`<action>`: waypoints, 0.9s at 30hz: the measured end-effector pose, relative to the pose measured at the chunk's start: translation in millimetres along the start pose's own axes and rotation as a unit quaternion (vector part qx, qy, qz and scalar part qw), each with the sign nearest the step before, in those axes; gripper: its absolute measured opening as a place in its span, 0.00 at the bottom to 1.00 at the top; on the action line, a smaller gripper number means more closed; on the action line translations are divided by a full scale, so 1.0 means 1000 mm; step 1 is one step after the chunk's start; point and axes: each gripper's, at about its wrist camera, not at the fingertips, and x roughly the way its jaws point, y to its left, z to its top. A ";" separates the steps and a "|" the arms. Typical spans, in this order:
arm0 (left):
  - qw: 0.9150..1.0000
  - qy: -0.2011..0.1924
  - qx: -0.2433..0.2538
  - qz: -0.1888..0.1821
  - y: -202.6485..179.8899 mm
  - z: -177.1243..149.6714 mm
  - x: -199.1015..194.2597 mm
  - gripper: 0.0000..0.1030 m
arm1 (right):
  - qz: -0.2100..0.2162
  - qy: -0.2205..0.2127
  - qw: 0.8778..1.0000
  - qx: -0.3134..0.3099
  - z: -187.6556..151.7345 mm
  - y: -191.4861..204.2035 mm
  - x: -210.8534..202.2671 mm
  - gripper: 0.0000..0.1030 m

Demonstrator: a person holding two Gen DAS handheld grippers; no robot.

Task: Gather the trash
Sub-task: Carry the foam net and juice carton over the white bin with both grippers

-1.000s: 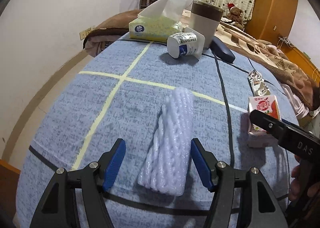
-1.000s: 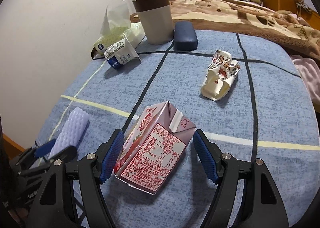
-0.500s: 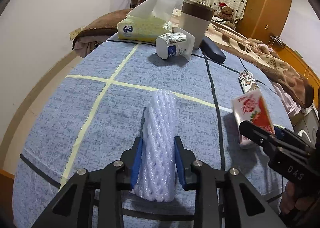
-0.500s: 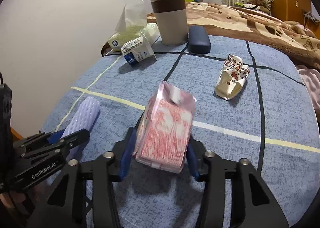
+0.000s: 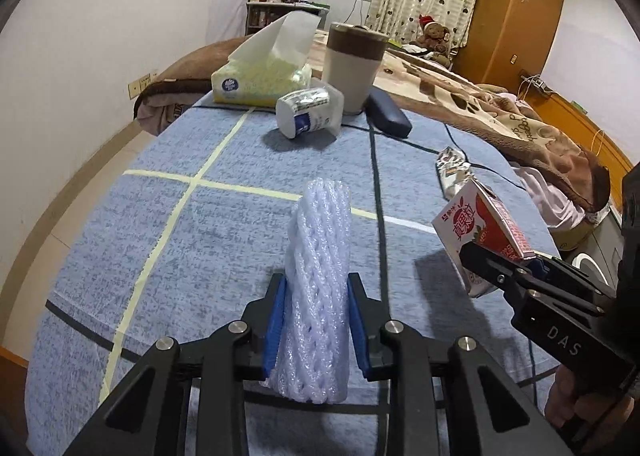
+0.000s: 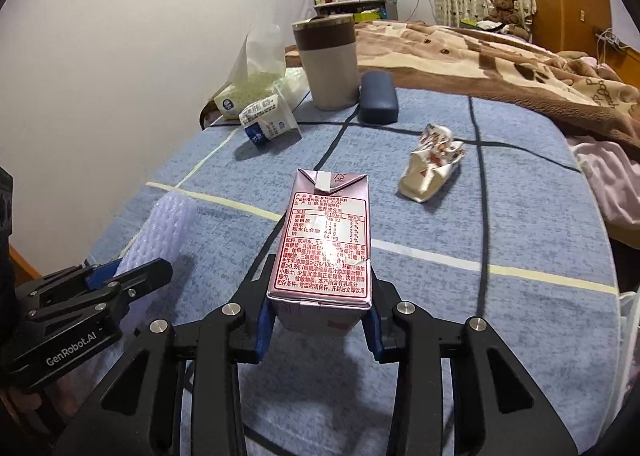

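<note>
One foam net (image 5: 318,288), one carton (image 6: 326,232), one crumpled wrapper (image 6: 432,170), one yogurt cup (image 5: 306,112)

Bare cloth lay open on every side of the crumpled wrapper (image 6: 432,172). Behind it the far edge was crowded — cup (image 6: 329,62), dark case (image 6: 378,97), tipped yogurt pot (image 6: 266,124).

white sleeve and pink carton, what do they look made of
White sleeve: likely soft foam netting, matte, with a woven open-mesh texture. Pink carton: probably coated paperboard, slightly glossy, given its folded seams, printed label and light glare.
</note>
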 end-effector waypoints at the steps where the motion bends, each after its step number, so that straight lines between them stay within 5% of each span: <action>1: 1.000 -0.002 0.001 0.000 -0.002 -0.001 -0.003 0.29 | 0.000 -0.002 1.000 0.001 -0.001 -0.001 -0.003 0.36; 27: 0.991 -0.067 0.089 -0.077 -0.126 -0.017 -0.081 0.29 | -0.075 -0.101 0.990 0.065 -0.027 -0.081 -0.120 0.37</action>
